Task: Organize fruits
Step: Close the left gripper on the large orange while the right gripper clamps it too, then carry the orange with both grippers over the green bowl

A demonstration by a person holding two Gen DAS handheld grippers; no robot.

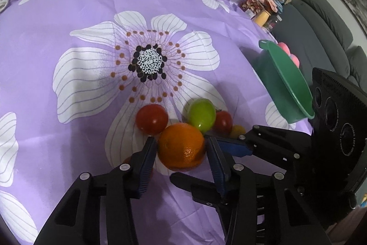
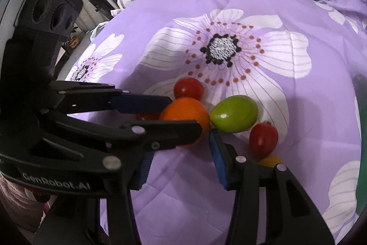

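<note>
Left wrist view: left tongs pinch the orange between their blue pads, on the purple flowered cloth covering the surface, touching a red tomato and a green fruit. Right wrist view: right tongs stand spread, nothing between them, just beside the orange; a green bowl sits well apart at the cloth's right edge.
</note>
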